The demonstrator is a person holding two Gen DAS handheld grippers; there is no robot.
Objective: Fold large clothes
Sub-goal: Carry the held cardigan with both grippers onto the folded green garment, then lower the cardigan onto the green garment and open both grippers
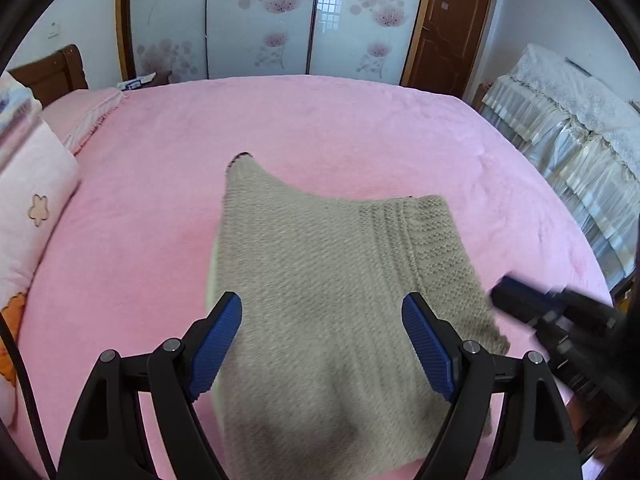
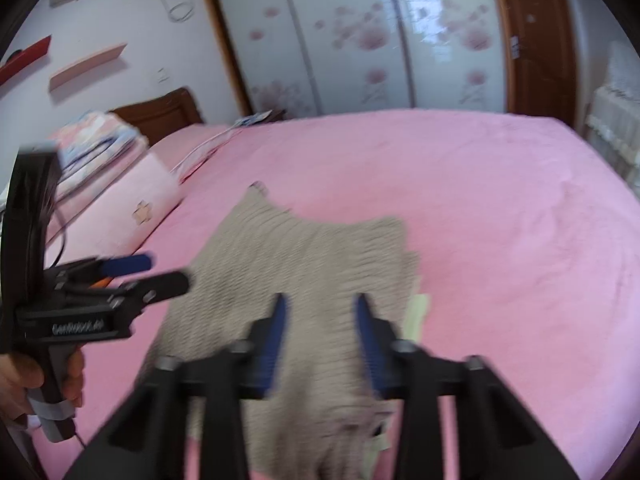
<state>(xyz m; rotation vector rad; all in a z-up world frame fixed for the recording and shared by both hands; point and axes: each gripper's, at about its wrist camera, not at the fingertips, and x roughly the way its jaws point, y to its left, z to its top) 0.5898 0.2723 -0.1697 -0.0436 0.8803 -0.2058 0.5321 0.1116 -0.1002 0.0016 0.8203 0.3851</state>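
Right wrist view: motion-blurred throughout. The sweater's (image 2: 296,264) near hem is hidden behind the right gripper (image 2: 320,332). The pillow (image 1: 28,208) is cut off at the left edge.

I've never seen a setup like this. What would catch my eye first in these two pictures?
First the big pink bed cover, which fills most of both views, with a beige knitted garment lying folded in its middle. Next the two black grippers with blue pads hanging over the knit: the left gripper stands wide open, the right gripper narrower, with nothing gripped. Behind the bed stand wardrobe doors printed with pink flowers.
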